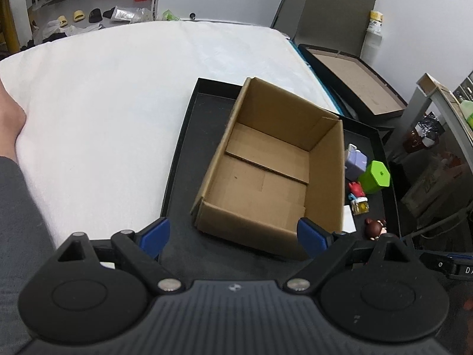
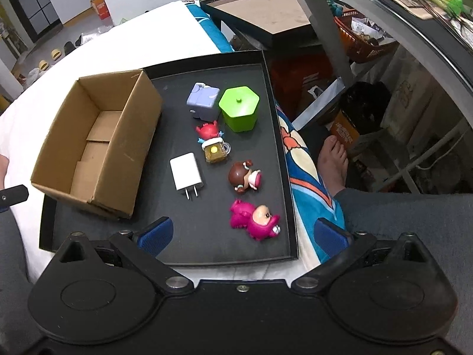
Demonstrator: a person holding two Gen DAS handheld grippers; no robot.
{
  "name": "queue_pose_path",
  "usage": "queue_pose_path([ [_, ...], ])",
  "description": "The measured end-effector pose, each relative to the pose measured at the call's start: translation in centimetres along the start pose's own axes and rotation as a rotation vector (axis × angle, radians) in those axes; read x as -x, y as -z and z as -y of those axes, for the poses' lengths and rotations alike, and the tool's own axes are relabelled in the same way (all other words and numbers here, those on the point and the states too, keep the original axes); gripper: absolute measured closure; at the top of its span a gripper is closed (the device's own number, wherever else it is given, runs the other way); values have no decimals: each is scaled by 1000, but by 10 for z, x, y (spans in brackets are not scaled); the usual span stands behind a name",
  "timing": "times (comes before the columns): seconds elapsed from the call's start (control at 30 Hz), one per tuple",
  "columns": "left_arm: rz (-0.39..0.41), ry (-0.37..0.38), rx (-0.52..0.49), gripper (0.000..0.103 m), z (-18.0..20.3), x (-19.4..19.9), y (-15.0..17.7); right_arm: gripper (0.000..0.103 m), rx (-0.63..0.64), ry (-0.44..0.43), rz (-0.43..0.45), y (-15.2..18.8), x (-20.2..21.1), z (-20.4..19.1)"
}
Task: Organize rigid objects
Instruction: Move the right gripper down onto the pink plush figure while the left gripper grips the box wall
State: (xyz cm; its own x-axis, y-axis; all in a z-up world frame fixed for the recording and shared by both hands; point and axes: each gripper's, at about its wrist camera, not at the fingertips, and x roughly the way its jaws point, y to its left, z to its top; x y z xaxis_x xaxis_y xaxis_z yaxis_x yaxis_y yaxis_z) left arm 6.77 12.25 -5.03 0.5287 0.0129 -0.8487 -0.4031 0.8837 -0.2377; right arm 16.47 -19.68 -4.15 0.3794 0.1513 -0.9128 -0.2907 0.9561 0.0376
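Observation:
An empty open cardboard box (image 1: 266,171) (image 2: 97,145) stands on the left of a black tray (image 2: 204,236) (image 1: 183,159). On the tray to its right lie a white charger plug (image 2: 186,174), a pink figure (image 2: 254,220), a brown-haired figure (image 2: 244,177) (image 1: 375,228), a yellow mug toy (image 2: 215,151), a red figure (image 2: 208,130), a lilac block (image 2: 202,100) (image 1: 356,161) and a green hexagonal container (image 2: 239,108) (image 1: 375,176). My left gripper (image 1: 233,238) is open and empty before the box's near wall. My right gripper (image 2: 244,235) is open and empty above the tray's near edge, by the pink figure.
The tray lies on a white mattress (image 1: 103,103). A second black tray lid (image 1: 354,80) leans at the far right. A metal shelf frame (image 2: 325,29) and a bare foot (image 2: 332,159) are right of the tray. A blue patterned cloth (image 2: 307,177) lines the tray's right side.

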Motion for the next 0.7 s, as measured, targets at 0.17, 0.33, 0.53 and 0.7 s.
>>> queue_pose_path([
  [0.17, -3, 22, 12, 12, -10, -18, -11, 11, -4, 15, -23, -9, -15, -4],
  [0.33, 2, 37, 26, 16, -17, -34, -23, 22, -14, 35, -70, -14, -36, -5],
  [0.53, -15, 49, 5, 28, -22, -48, -35, 33, -12, 82, -142, -17, -64, -5],
  [0.7, -36, 67, 7, 39, -27, -60, -40, 33, 32, 134, -196, -19, -87, -6],
])
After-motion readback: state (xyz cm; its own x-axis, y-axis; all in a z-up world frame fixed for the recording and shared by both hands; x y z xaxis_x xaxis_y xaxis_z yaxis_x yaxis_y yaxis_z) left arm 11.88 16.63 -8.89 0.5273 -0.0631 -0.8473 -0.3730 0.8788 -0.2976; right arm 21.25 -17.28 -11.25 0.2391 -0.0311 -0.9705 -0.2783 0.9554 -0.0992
